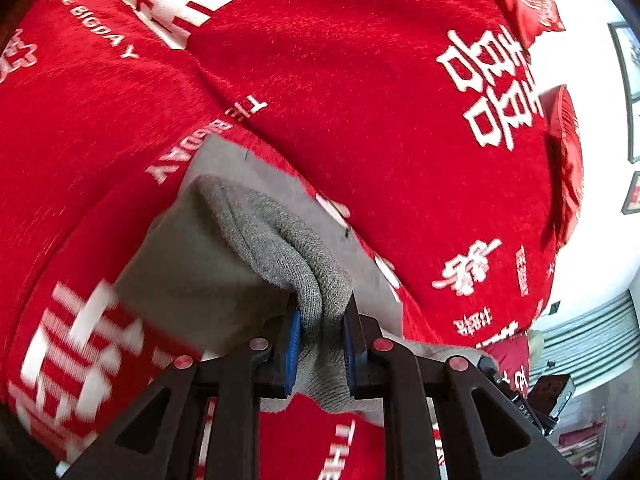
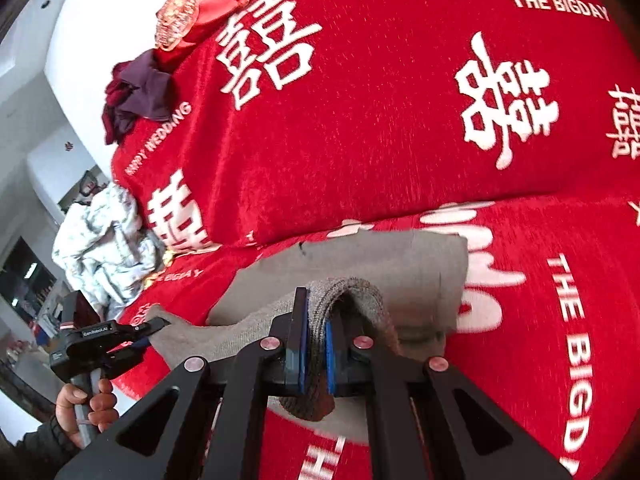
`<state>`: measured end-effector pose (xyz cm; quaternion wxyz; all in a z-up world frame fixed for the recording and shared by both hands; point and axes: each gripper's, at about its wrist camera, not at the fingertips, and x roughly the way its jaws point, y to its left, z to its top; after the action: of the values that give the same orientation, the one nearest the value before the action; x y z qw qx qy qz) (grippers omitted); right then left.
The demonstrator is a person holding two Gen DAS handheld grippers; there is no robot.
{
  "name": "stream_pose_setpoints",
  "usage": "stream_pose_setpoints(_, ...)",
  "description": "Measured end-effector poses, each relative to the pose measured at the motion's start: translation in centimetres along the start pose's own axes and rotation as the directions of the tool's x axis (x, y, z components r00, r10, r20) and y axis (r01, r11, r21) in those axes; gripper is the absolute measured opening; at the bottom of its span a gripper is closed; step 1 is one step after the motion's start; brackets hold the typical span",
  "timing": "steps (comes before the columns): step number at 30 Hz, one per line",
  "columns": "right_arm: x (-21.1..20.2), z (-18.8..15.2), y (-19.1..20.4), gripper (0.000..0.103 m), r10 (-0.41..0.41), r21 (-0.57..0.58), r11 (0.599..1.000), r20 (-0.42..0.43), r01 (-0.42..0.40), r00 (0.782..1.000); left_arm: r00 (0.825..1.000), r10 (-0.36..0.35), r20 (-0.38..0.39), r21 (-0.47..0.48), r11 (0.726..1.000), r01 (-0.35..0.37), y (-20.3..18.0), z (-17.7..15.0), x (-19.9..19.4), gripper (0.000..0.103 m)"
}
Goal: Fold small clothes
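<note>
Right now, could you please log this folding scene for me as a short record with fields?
garment: grey knitted garment, partly lifted off the bed
surface: red bedspread with white lettering
left gripper: shut on a bunched grey edge
right gripper: shut on a folded grey edge
other items: dark purple and maroon clothes pile; red pillow

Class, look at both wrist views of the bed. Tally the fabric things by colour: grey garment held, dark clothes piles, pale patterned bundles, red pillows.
Grey garment: 1
Dark purple and maroon clothes pile: 1
Pale patterned bundle: 1
Red pillows: 1
Total: 4
</note>
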<state>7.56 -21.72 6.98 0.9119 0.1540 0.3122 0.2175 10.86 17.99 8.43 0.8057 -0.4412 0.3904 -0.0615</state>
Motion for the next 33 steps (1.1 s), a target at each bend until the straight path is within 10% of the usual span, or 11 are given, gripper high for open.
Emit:
stream_pose_setpoints(8, 8.5, 4.0, -3.7, 0.007, -0.052, 0.096, 0.994, -0.068, 0.058, 0.996, 0.993, 0.024, -0.117, -0.043, 0.999, -0.029, 1.7, 5.8, 8.4, 0.021)
stream_pose_setpoints(9, 9.4, 4.4, -4.5, 0.007, -0.057, 0.121, 0.990, -0.073, 0.065, 0.996, 0.989, 0.033, -0.141, -0.066, 0.997, -0.043, 2.3, 6.5, 9.7, 0.027)
stream_pose_setpoints(11, 12.1, 4.9, -7.0, 0.007, -0.057, 0.212, 0.974, -0.107, 0.079, 0.993, 0.981, 0.040, -0.191, -0.150, 0.986, -0.070, 4.0, 7.9, 11.9, 0.075)
stream_pose_setpoints(16, 18.3, 4.5, -13.3, 0.021, -0.048, 0.414, 0.894, -0.293, 0.172, 0.955, 0.986, -0.037, -0.165, -0.368, 0.929, -0.027, 7.7, 10.7, 12.7, 0.090)
stream_pose_setpoints(21, 16.7, 3.6, -14.0, 0.063, -0.016, 0.431, 0.895, -0.233, 0.118, 0.972, 0.986, 0.109, -0.124, -0.005, 0.994, -0.110, 4.6, 10.8, 9.5, 0.100)
stream_pose_setpoints(24, 13.7, 3.2, -14.0, 0.070, 0.005, 0.463, 0.884, -0.134, 0.059, 0.991, 0.956, 0.280, -0.086, 0.339, 0.911, -0.236, 2.4, 8.2, 7.7, 0.100)
stream_pose_setpoints(29, 9.9, 2.1, -11.9, 0.071, -0.087, 0.291, 0.950, -0.106, 0.114, 0.991, 0.921, 0.370, -0.123, 0.597, 0.769, -0.229, 1.0, 3.9, 7.1, 0.100)
stream_pose_setpoints(33, 9.5, 0.7, -9.0, 0.071, -0.107, 0.153, 0.979, -0.168, 0.133, 0.980, 0.905, 0.416, -0.087, 0.782, 0.591, -0.196, -1.5, 0.8, 8.6, 0.100)
